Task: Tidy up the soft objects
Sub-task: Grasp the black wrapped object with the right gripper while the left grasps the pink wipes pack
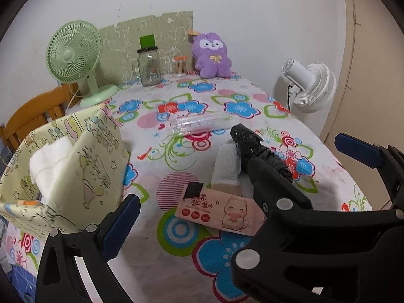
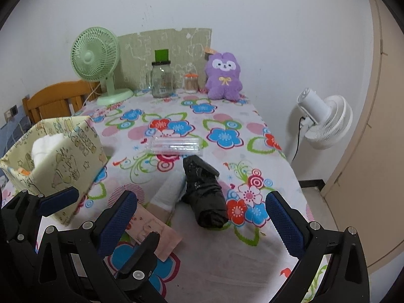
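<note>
The flowered table [image 2: 227,265] runs out ahead of both sets of fingers, its near edge cut off by the frame. Left of the left gripper [image 1: 234,184], whose jaws stand released and empty, the yellow fabric bin [image 1: 75,176] holds white tissue [image 1: 50,161] and something orange, mostly hidden by its wall. The right gripper [image 2: 202,224] is spread wide too, gripping nothing. Between its fingers lies the black bundle [image 2: 204,194], touching a white folded cloth [image 2: 168,192] that it partly covers. The pink wipes pack [image 1: 222,209] sits between the left fingers, its right end hidden behind the right gripper. Beyond lies a clear case [image 1: 199,123], its contents hard to make out.
</note>
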`<control>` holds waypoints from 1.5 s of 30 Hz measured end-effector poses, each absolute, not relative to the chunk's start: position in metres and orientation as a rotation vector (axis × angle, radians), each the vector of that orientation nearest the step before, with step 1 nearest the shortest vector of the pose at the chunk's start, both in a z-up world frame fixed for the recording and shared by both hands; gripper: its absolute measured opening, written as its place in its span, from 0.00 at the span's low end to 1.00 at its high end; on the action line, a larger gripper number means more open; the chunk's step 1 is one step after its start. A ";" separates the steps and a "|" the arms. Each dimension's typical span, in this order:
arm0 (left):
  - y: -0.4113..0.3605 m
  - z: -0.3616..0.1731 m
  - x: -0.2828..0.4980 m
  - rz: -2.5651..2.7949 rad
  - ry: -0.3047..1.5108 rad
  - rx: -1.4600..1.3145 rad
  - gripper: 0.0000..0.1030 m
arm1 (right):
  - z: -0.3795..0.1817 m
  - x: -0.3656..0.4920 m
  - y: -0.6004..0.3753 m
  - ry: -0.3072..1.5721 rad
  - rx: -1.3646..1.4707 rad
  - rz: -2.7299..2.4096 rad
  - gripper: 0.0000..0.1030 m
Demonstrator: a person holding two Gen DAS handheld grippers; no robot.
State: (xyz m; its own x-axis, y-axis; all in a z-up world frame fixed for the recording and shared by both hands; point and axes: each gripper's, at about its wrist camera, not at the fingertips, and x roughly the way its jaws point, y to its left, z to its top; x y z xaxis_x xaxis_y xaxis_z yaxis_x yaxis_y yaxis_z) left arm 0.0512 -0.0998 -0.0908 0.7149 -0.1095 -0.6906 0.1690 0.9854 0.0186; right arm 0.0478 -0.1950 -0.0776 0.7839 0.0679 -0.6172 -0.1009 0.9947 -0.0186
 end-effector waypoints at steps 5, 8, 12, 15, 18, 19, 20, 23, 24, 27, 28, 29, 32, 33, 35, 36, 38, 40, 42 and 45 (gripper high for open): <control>-0.103 -0.102 0.057 -0.163 0.791 0.074 1.00 | -0.088 0.054 -0.198 0.703 -0.044 0.091 1.00; -0.105 -0.108 0.061 -0.164 0.816 0.075 1.00 | -0.096 0.058 -0.201 0.726 -0.044 0.084 1.00; -0.108 -0.114 0.066 -0.166 0.845 0.070 1.00 | -0.103 0.063 -0.204 0.749 -0.037 0.088 1.00; -0.110 -0.119 0.069 -0.170 0.877 0.055 0.99 | -0.107 0.067 -0.206 0.763 -0.035 0.087 1.00; -0.112 -0.127 0.073 -0.178 0.917 0.041 0.99 | -0.113 0.071 -0.209 0.784 -0.039 0.081 1.00; -0.113 -0.130 0.074 -0.181 0.934 0.035 0.99 | -0.115 0.072 -0.209 0.788 -0.040 0.079 1.00; -0.114 -0.130 0.074 -0.178 0.934 0.037 0.99 | -0.117 0.073 -0.210 0.794 -0.043 0.077 1.00; -0.118 -0.130 0.073 -0.179 0.929 0.051 0.99 | -0.121 0.075 -0.213 0.807 -0.046 0.073 1.00; -0.119 -0.130 0.073 -0.179 0.929 0.052 0.99 | -0.122 0.076 -0.214 0.809 -0.044 0.072 1.00; -0.120 -0.130 0.075 -0.181 0.928 0.053 0.99 | -0.123 0.079 -0.217 0.816 -0.032 0.067 1.00; -0.121 -0.130 0.076 -0.181 0.928 0.051 0.99 | -0.123 0.079 -0.218 0.817 -0.028 0.065 1.00; -0.121 -0.130 0.076 -0.181 0.928 0.051 0.99 | -0.124 0.080 -0.219 0.818 -0.025 0.064 1.00; -0.122 -0.130 0.080 -0.181 0.922 0.054 0.99 | -0.124 0.082 -0.220 0.824 -0.019 0.061 1.00; -0.122 -0.131 0.081 -0.180 0.921 0.054 0.99 | -0.125 0.083 -0.220 0.825 -0.019 0.059 1.00; -0.123 -0.131 0.083 -0.181 0.919 0.052 0.99 | -0.125 0.085 -0.221 0.828 -0.017 0.056 1.00; -0.123 -0.131 0.083 -0.182 0.917 0.051 0.99 | -0.125 0.086 -0.222 0.829 -0.017 0.055 1.00; -0.123 -0.131 0.084 -0.185 0.915 0.051 0.99 | -0.125 0.087 -0.222 0.828 -0.021 0.054 1.00; -0.123 -0.131 0.086 -0.184 0.913 0.058 0.96 | -0.125 0.090 -0.222 0.829 -0.024 0.059 1.00; -0.121 -0.130 0.087 -0.180 0.907 0.061 0.91 | -0.125 0.093 -0.220 0.831 -0.029 0.073 1.00; -0.118 -0.129 0.089 -0.182 0.903 0.060 0.84 | -0.124 0.096 -0.216 0.824 -0.033 0.087 1.00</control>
State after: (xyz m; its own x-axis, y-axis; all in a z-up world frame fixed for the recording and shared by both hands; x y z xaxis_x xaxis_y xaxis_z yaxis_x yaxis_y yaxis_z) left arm 0.0894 -0.1180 -0.1288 0.6050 -0.1319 -0.7852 0.1825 0.9829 -0.0244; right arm 0.0955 -0.2156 -0.1239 0.6756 0.0648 -0.7344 -0.0908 0.9959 0.0043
